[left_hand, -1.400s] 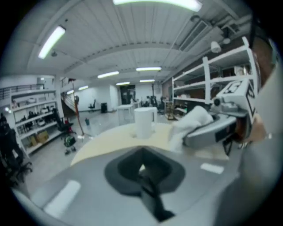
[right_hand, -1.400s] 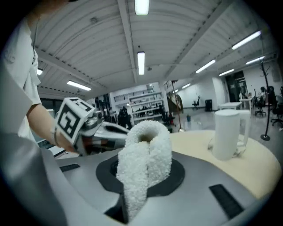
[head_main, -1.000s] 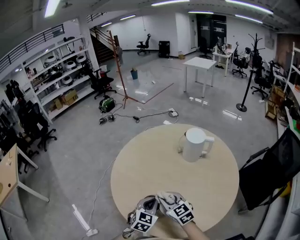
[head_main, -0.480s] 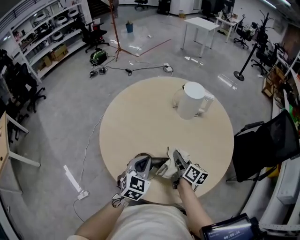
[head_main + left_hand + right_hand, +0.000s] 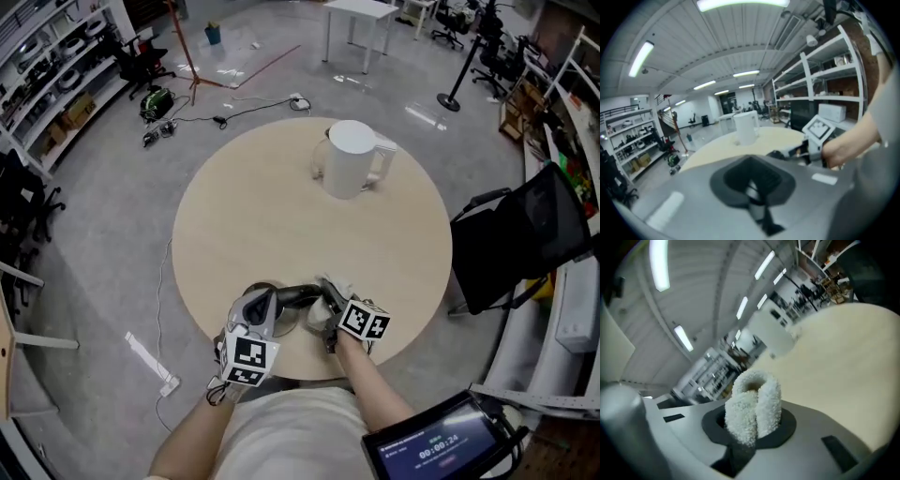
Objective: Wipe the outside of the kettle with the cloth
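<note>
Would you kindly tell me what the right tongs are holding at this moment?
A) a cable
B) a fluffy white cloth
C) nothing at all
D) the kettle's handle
B: the right gripper view shows a folded fluffy white cloth pinched in the right tongs, while the white kettle stands apart on the far side of the round table.

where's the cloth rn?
The cloth is clamped in the right gripper, at the near edge of the table in the head view; the kettle stands apart at the far side.
</note>
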`<state>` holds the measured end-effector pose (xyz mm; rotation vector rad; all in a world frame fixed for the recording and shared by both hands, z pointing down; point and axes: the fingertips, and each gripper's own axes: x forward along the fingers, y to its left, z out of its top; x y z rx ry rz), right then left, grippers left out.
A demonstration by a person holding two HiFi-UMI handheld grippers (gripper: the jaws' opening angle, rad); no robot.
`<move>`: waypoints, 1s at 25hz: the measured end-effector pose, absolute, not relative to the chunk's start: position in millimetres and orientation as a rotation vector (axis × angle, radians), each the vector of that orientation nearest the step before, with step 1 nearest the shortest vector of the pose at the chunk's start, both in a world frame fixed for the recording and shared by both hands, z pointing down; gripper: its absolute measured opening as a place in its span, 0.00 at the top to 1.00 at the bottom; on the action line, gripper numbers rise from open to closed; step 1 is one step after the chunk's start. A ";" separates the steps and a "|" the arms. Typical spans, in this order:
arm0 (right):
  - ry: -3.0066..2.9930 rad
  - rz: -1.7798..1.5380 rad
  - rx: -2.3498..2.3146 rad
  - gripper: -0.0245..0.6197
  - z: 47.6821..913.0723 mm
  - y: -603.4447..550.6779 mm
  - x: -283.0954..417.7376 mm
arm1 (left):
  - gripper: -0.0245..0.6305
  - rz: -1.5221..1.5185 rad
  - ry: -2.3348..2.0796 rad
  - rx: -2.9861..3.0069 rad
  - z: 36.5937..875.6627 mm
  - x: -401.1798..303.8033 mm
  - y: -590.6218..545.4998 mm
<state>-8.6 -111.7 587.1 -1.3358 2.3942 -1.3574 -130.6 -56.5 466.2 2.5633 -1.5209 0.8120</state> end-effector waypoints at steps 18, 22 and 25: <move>2.385 -0.880 -1.128 0.86 441.9 -86.9 26.6 | 0.98 0.864 -1.468 2.699 462.0 -122.1 -55.1; 2.451 -0.837 -1.108 0.86 434.2 -74.6 23.6 | 0.98 0.856 -1.400 2.715 463.0 -120.0 -54.7; 2.472 -0.836 -1.113 0.86 436.4 -70.3 21.9 | 0.97 0.857 -1.379 2.716 463.7 -119.8 -54.3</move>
